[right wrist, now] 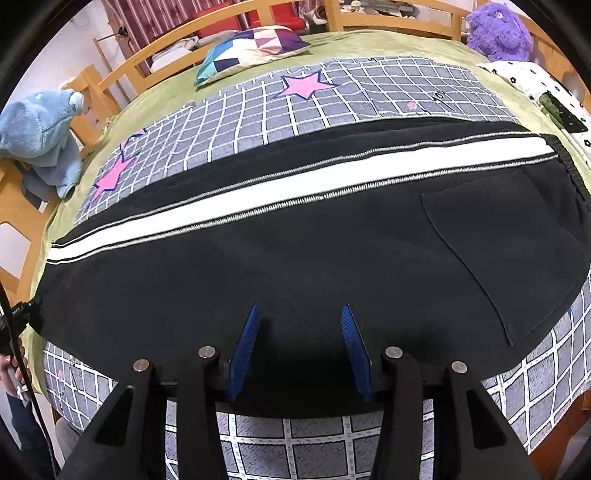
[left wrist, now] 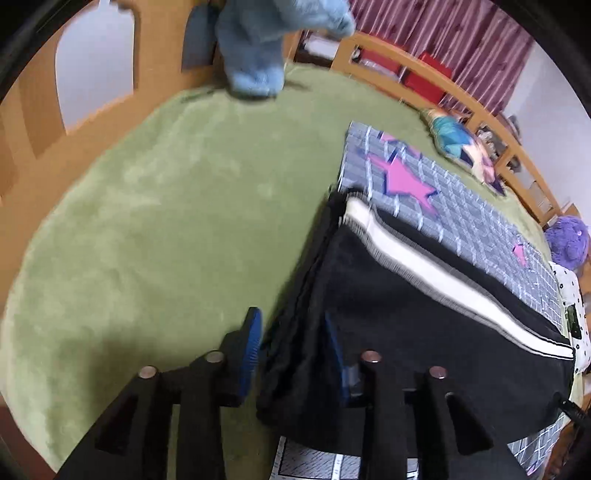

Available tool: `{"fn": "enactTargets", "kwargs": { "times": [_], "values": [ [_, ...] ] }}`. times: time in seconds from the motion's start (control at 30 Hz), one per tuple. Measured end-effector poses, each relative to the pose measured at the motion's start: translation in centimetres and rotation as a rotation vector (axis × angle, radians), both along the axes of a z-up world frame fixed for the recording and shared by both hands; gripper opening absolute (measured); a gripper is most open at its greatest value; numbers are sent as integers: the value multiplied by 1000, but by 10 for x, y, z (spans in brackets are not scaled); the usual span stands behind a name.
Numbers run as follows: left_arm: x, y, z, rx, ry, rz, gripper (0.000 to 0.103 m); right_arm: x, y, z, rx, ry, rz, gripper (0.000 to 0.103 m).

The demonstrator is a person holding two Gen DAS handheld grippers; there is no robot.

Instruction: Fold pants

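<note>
Black pants with a white side stripe lie flat and lengthwise on a grey checked cloth with pink stars. The waistband is at the right, the leg ends at the left. My right gripper is open, its blue pads over the pants' near edge, holding nothing. In the left wrist view the pants show from their leg end. My left gripper is open and straddles the near corner of the leg end, one pad on the green blanket side, the other partly hidden behind the fabric.
The cloth lies on a green blanket on a wooden-framed bed. A blue plush sits at the left end, a purple plush at the far right, a patchwork pillow at the back.
</note>
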State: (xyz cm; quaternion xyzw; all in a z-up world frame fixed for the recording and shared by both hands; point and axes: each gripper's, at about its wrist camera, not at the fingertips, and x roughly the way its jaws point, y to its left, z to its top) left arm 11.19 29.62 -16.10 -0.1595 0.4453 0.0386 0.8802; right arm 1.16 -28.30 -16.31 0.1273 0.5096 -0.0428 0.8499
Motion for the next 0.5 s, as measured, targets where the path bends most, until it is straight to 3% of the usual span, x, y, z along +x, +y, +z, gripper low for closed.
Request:
{"fn": "enactTargets", "kwargs": {
  "times": [0.03, 0.07, 0.23, 0.4, 0.5],
  "values": [
    [0, -2, 8, 14, -21, -1, 57, 1, -1, 2, -4, -7, 1, 46],
    [2, -5, 21, 32, -66, -6, 61, 4, -2, 5, -8, -17, 2, 46],
    [34, -23, 44, 43, -130, -66, 61, 21, -3, 13, -25, -46, 12, 46],
    [86, -48, 32, 122, -106, -112, 61, 32, -5, 8, -48, -49, 20, 46],
    [117, -49, 11, 144, -24, -99, 56, 37, -8, 0, -53, -26, 13, 46]
  ]
}}
